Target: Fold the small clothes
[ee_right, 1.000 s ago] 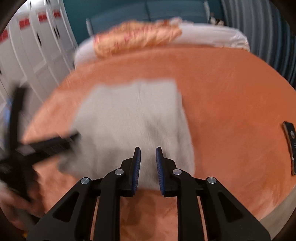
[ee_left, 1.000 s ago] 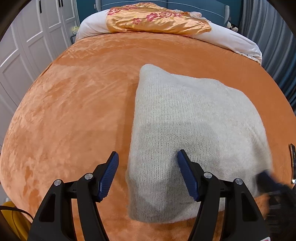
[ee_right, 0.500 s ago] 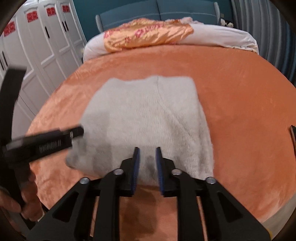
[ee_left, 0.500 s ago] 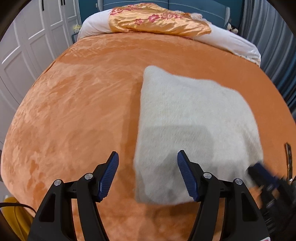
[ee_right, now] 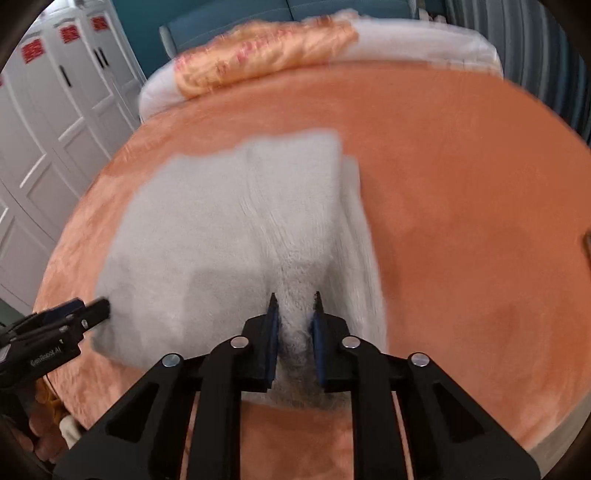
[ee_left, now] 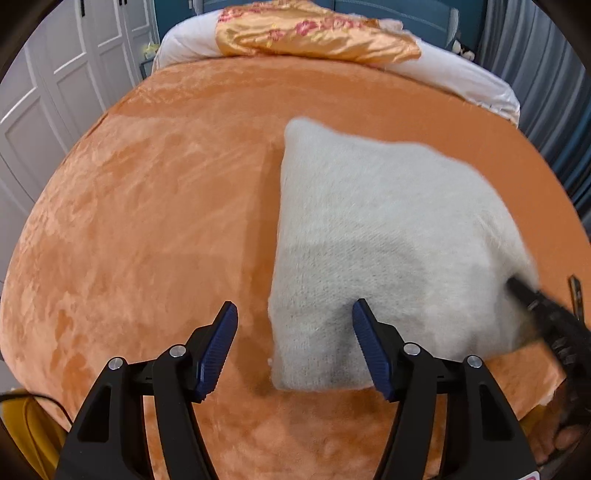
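A cream knitted garment [ee_left: 388, 236] lies folded into a rough rectangle on the orange bed cover [ee_left: 147, 221]. My left gripper [ee_left: 293, 343] is open, its jaws straddling the garment's near left corner. My right gripper [ee_right: 294, 321] is at the garment's near right edge [ee_right: 229, 236], with knit fabric bunched between its narrow jaws. The right gripper also shows as a dark blurred shape at the right of the left wrist view [ee_left: 546, 314]. The left gripper shows at the left of the right wrist view [ee_right: 66, 325].
A gold flowered quilt [ee_left: 314, 33] and white pillow [ee_left: 461, 81] lie at the head of the bed. White wardrobe doors [ee_right: 55, 110] stand to the left. A thin dark object [ee_left: 574, 291] lies on the cover at the right. The bed's near edge is just below the grippers.
My right gripper has moved forward onto the garment's near edge, and fabric now sits between its jaws. The left gripper has stayed open near the left corner.
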Tool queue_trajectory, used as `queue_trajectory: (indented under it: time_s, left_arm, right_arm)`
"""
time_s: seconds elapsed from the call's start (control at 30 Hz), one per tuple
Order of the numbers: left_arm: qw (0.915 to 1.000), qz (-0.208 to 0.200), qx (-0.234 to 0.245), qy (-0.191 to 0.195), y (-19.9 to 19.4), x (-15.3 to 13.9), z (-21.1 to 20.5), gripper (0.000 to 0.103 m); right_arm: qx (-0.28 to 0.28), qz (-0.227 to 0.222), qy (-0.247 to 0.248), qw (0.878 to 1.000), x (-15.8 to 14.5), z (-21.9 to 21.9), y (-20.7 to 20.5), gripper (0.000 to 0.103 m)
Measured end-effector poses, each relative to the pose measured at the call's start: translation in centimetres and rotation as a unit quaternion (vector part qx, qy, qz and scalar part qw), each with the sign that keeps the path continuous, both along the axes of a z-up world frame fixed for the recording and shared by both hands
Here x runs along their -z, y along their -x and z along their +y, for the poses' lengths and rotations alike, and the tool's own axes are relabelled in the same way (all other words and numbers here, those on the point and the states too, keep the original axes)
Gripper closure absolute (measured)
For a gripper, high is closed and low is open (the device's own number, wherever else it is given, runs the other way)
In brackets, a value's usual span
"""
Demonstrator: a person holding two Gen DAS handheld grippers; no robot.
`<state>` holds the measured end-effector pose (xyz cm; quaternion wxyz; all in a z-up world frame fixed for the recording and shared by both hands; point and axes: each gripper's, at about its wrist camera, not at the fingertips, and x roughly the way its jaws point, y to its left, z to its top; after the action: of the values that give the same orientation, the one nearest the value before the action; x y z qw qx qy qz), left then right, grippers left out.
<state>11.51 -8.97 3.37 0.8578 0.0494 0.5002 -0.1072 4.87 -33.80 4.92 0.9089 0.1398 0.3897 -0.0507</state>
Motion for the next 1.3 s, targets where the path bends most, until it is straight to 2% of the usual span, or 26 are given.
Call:
queue_trajectory:
  time_s: [0.07,0.1,0.13,0.2,0.23,0.27,0.37,0.43,0.57,0.67,0.77,0.87,0.9,1.03,1.17,1.3]
  left_arm:
    - [1.0,-0.003,0.003,-0.004,-0.2,-0.1,-0.1,0.042]
    - [1.0,-0.002,0.003,-0.008,-0.3,0.1,-0.2,0.04]
    - [0.9999,0.001,0.002,-0.012,-0.5,0.5,-0.4,0.04]
    - [0.9999,0.011,0.003,-0.01,-0.7,1.1,-0.7,0.038]
    - [0.9999,0.011,0.005,-0.012,-0.6,1.3,-0.8,0.037]
    - [0.9998,0.01,0.006,-0.016,-0.5,1.4,-1.1,0.037]
    - [0.9995,-0.001,0.003,-0.031,-0.3,1.3,-1.3,0.037]
    - [0.9996,0.003,-0.001,-0.029,-0.4,1.4,-1.2,0.037]
    - [0.9997,0.007,-0.006,-0.022,-0.2,0.8,-1.0,0.04]
    - [0.9999,0.007,-0.002,-0.007,0.7,-0.1,-1.0,0.04]
    - [0.9998,0.016,0.007,-0.012,1.0,0.6,-1.6,0.04]
    - [0.9994,0.03,0.007,-0.019,1.0,1.7,-2.0,0.04]
    - [0.9992,0.031,0.007,-0.024,1.0,2.0,-2.1,0.04]
    - [0.9993,0.028,0.006,-0.026,1.1,2.0,-2.1,0.04]
    - [0.9991,0.034,0.005,-0.027,1.1,2.4,-2.2,0.039]
    - [0.9992,0.031,0.006,-0.027,1.2,2.1,-2.1,0.039]
  right_arm:
    - [0.007,-0.05,-0.001,0.999,-2.7,-0.1,0.8,0.09]
    - [0.009,-0.055,-0.008,0.998,-2.8,-0.5,0.8,0.09]
    - [0.012,-0.04,-0.007,0.999,-2.0,-0.7,0.4,0.09]
    - [0.017,0.06,0.013,0.998,3.2,-1.4,-1.7,0.09]
    - [0.019,0.083,0.004,0.996,4.7,-1.8,-2.0,0.09]
    - [0.024,0.074,-0.004,0.997,4.6,-1.7,-1.7,0.09]
    - [0.017,0.007,-0.01,1.0,0.2,-1.0,-0.1,0.089]
    - [0.021,-0.014,-0.014,1.0,-1.2,-0.7,1.0,0.087]
    - [0.037,0.014,0.019,0.999,-0.7,-0.1,3.1,0.086]
    - [0.034,0.024,-0.002,0.999,-0.4,0.1,4.4,0.086]
    - [0.024,0.041,-0.012,0.999,1.0,0.6,4.1,0.086]
    - [0.018,0.105,0.002,0.994,3.8,0.5,2.2,0.087]
    - [0.023,0.116,0.0,0.993,4.4,0.4,1.9,0.091]
    - [0.025,0.073,0.011,0.997,2.1,0.8,2.8,0.088]
    - [0.023,0.128,0.008,0.991,5.2,0.6,2.2,0.091]
    - [0.033,0.071,-0.005,0.997,1.9,0.7,3.5,0.087]
